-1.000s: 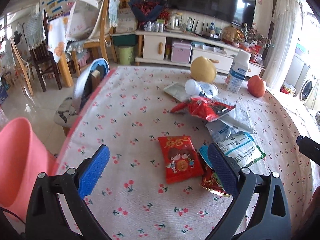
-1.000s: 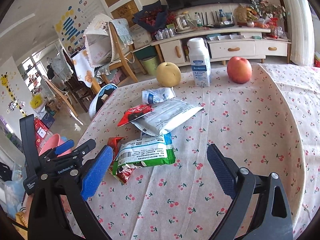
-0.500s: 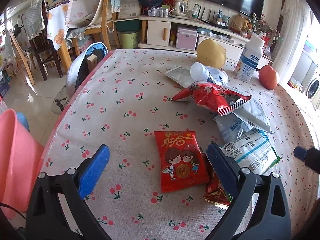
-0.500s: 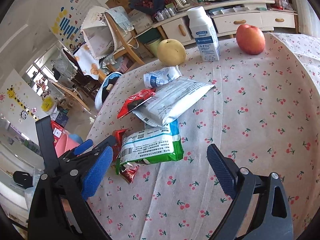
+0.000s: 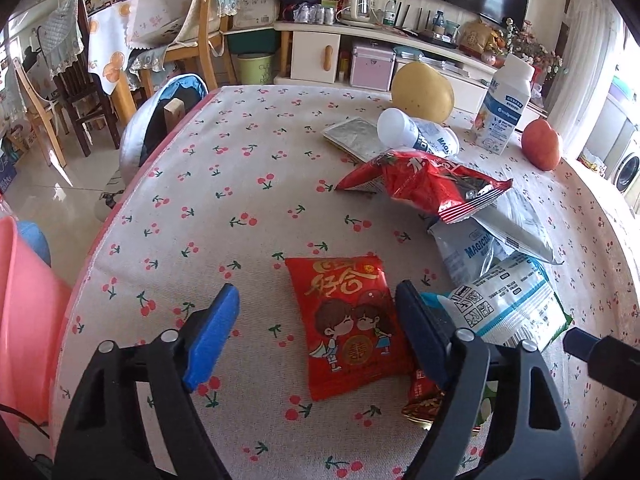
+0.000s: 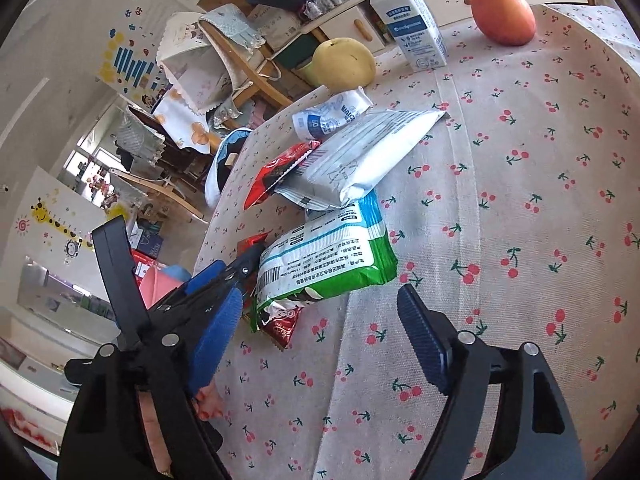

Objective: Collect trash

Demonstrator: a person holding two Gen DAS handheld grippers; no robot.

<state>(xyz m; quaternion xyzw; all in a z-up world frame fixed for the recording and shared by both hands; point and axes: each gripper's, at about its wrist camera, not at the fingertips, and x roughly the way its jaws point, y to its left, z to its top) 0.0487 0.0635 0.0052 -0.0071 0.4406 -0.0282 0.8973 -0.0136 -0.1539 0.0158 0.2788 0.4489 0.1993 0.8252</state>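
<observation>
A flat red packet (image 5: 344,320) with a cartoon couple lies on the cherry-print tablecloth (image 5: 240,200). My left gripper (image 5: 316,332) hovers low over it with closing jaws. The right pad sits at the packet's edge and the left pad stands well clear. A green-and-white packet (image 6: 328,264) lies just ahead of my right gripper (image 6: 320,336). Its near end and a small red wrapper (image 6: 284,324) reach between those closing jaws, and neither pad touches them. The left gripper (image 6: 224,276) shows at that packet's left, and the right gripper's fingertip (image 5: 592,352) enters from the right.
Further back lie a crumpled red snack bag (image 5: 424,184), a white pouch (image 6: 360,156) and a small tipped bottle (image 5: 416,132). A pear (image 5: 422,92), an upright milk bottle (image 6: 408,20) and an apple (image 6: 504,16) stand at the far edge. A pink bin (image 5: 24,320) sits beside the table.
Both grippers have sunk toward the table and their jaws have narrowed. The left one came closer over the red packet. The right one rolled and neared the green-and-white packet.
</observation>
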